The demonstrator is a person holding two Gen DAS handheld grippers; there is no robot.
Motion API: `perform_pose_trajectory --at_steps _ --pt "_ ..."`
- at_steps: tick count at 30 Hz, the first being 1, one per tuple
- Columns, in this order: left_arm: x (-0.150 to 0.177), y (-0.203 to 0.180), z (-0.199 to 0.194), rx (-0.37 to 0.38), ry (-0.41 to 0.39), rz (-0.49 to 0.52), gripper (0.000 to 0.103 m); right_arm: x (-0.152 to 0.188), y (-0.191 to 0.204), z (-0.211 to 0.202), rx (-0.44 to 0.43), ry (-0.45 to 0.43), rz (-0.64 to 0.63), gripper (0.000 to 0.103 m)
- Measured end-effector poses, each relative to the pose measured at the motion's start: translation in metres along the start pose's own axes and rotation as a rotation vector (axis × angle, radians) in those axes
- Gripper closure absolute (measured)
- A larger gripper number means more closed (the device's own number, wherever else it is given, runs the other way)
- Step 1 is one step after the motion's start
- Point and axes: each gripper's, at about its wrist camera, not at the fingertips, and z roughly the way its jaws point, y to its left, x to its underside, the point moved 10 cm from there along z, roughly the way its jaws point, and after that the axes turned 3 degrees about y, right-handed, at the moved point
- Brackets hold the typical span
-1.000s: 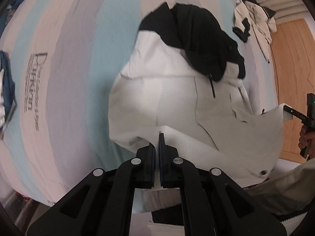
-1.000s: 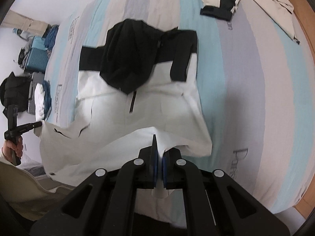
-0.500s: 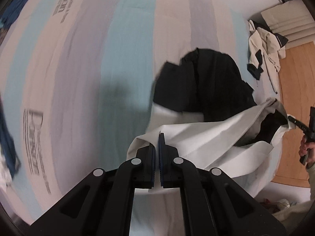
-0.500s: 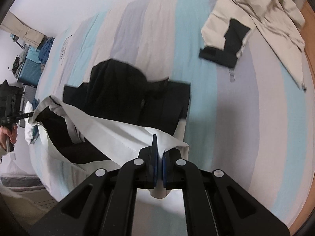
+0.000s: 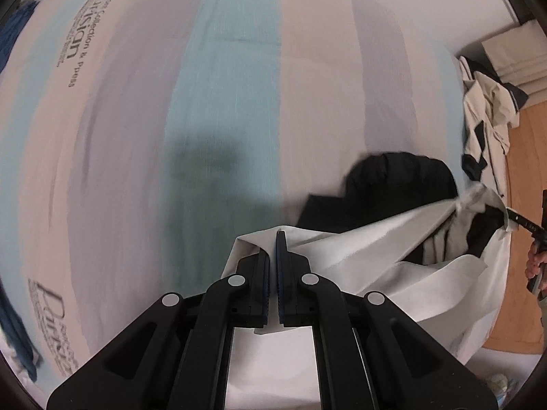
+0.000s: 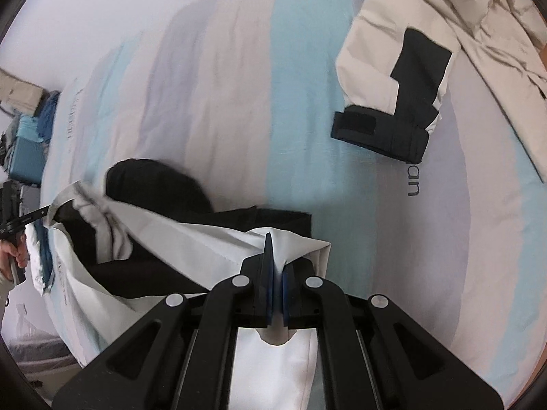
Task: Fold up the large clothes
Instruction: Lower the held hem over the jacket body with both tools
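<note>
Bed (image 5: 239, 85) fills both views, covered by a sheet striped in pale blue, grey and cream with printed lettering; wood floor (image 5: 523, 157) at one edge. Second beige-and-black jacket (image 6: 427, 51) lies crumpled near the far side, well apart from the work. Task garment: white-and-black jacket (image 5: 393, 239) on the bed, black hood and shoulders flat on the sheet, white lower body lifted and spanning between both tools. Left gripper (image 5: 272, 239): jaws pressed together, pinching one white hem corner. Right gripper (image 6: 276, 242): jaws pressed together, pinching the opposite hem corner. Judgement: fabric is soft, light, limp, probably a smooth shell; it sags and bunches between the grips, so corner holds with the hem kept taut suit it best. Slippage from thin pinches is possible.
</note>
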Motion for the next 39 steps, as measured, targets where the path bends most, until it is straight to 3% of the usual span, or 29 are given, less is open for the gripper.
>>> perform_pose_trajectory --at_steps 14,20,30,39 --pt "-0.027 0.007 0.074 -0.067 -0.011 0.055 0.1 -0.012 -0.022 0.098 0.06 0.043 0.072 0.101" --pt "-0.026 0.007 0.094 -0.092 -0.011 0.088 0.1 -0.013 -0.015 0.121 0.113 0.066 0.014 0.101" --pt "-0.02 0.008 0.109 -0.112 -0.06 0.077 0.097 0.001 -0.003 0.128 0.197 0.014 -0.093 0.1" --pt "-0.009 0.001 0.112 -0.128 -0.175 0.104 0.094 0.019 0.009 0.134 0.296 -0.116 -0.174 0.099"
